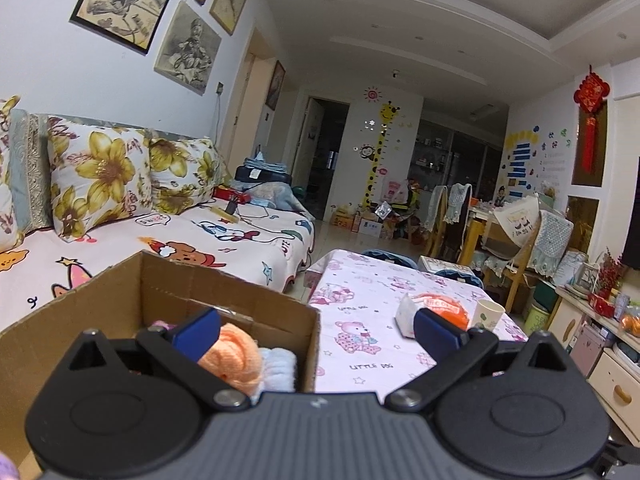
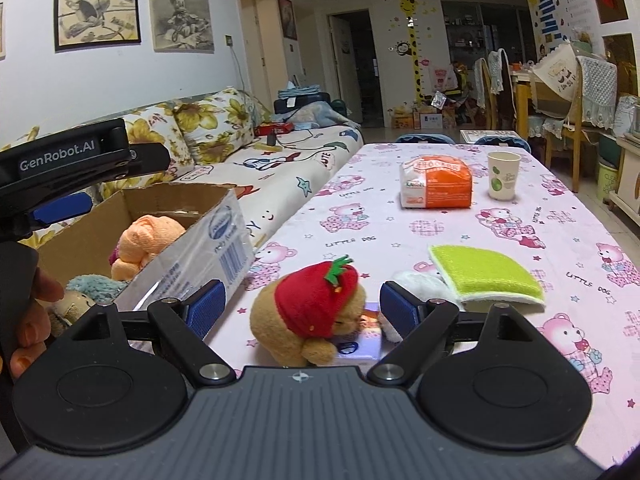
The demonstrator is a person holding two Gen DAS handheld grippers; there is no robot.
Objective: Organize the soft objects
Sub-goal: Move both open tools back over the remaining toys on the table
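Your right gripper (image 2: 298,310) stands spread around the bear (image 2: 308,312), ready to grasp it for the box (image 2: 188,256) to its left.

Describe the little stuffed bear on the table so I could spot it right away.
Start at the table with the pink bear-print cloth and come to its near edge, beside the open cardboard box. The tan plush bear lies there between the right gripper's open blue pads. Unlike the flat green sponge cloth nearby, it wears a red strawberry hat.
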